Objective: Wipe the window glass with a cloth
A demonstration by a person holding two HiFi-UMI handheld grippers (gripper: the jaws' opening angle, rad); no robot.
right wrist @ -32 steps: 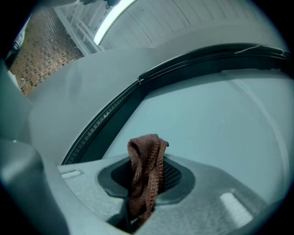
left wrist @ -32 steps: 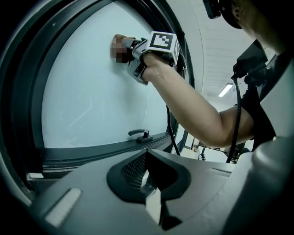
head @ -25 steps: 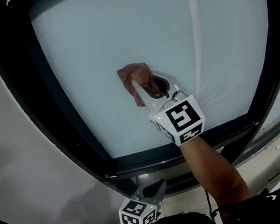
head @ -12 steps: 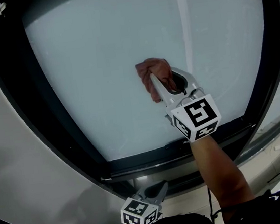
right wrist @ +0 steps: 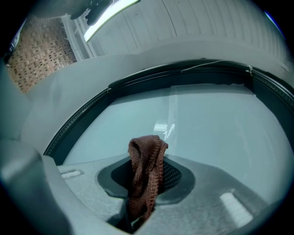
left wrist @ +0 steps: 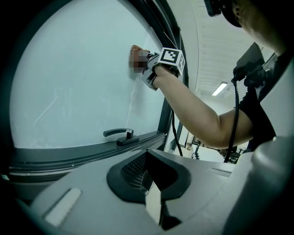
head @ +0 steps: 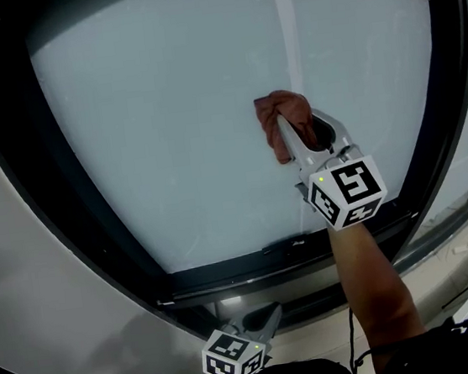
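A pale frosted window glass (head: 183,120) fills a dark frame (head: 253,271). My right gripper (head: 288,129) is shut on a brown knitted cloth (head: 280,115) and presses it against the pane, right of centre, beside a faint vertical streak. In the right gripper view the cloth (right wrist: 146,174) stands bunched between the jaws with the glass (right wrist: 216,128) just beyond. The left gripper (head: 269,313) hangs low below the sill, shut, holding nothing. From the left gripper view, the cloth (left wrist: 136,58) shows high on the glass (left wrist: 69,92) under the right gripper (left wrist: 143,62).
A dark window handle (left wrist: 118,134) lies along the lower frame. A grey wall (head: 55,314) borders the window at the left. A black cable (left wrist: 235,114) hangs by the person's arm (left wrist: 197,110). A ceiling light (left wrist: 220,88) shows beyond the frame.
My right gripper has slid the cloth across the glass to the right and slightly up, toward the vertical streak. The left gripper has stayed below the sill.
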